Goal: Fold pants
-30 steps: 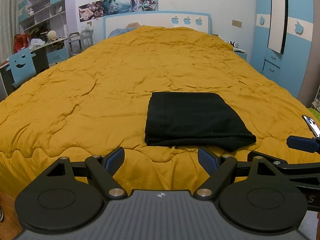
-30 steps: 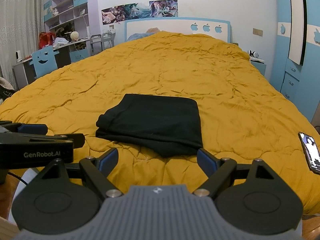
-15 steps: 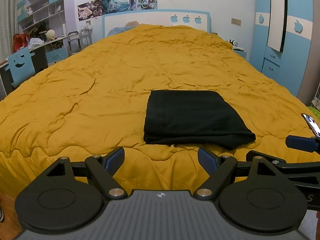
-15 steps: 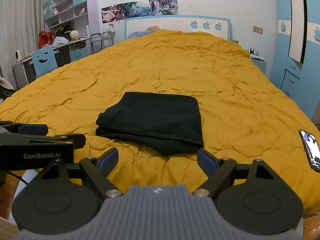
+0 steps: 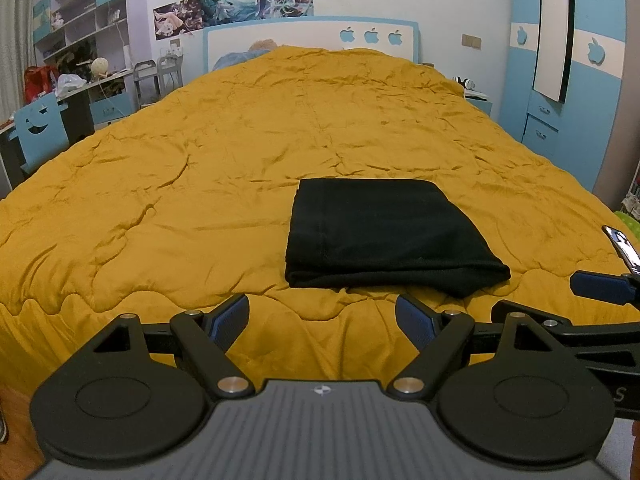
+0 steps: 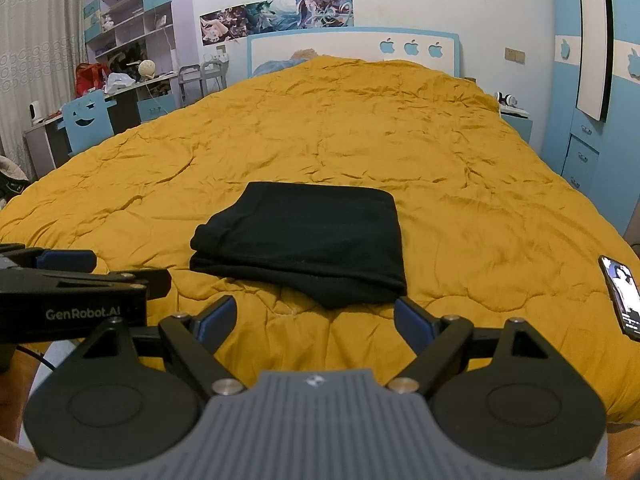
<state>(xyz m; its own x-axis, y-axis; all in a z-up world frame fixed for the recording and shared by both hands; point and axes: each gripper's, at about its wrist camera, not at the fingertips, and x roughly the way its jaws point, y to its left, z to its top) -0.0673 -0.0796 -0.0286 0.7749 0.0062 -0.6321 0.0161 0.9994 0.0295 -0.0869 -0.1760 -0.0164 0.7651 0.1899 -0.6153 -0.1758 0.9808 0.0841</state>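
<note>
We hold the left claw and the right claw wide apart and empty, low at the near edge of the bed. The black pants lie folded on the yellow quilt, just ahead of both. A phone rests off to the right claw's right.

The black pants lie folded into a compact, roughly rectangular stack flat on the yellow quilt of the bed, near its foot edge. Layered fold edges show along the near side and at the near left corner. One near corner bulges slightly past the rest. Nothing touches them.
</note>
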